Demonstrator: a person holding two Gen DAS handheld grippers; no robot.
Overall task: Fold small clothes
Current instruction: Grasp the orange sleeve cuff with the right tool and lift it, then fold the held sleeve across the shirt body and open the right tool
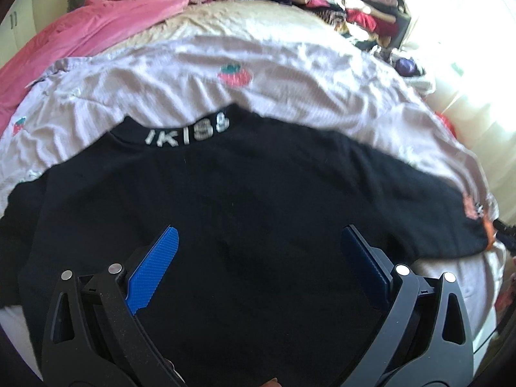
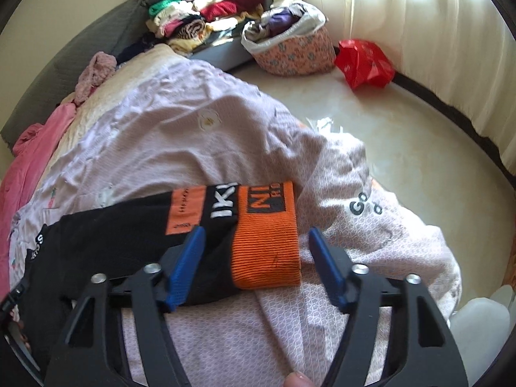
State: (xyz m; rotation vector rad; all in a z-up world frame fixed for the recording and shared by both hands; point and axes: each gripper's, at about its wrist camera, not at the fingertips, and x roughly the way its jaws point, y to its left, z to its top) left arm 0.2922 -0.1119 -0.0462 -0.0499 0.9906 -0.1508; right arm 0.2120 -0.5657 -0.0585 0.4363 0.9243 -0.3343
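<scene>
Two grippers spread over one black top, flat on the lilac bedspread.
My left gripper hangs above its body; my right gripper straddles the orange cuff, nothing pinched. Next, I judge: nip cuff, fold sleeve inward.

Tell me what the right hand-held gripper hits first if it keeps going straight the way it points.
Most likely the orange cuff of the black top, which lies between the open fingers of the right hand-held gripper. Depth is hard to judge, but nothing else shows in that line.
</scene>
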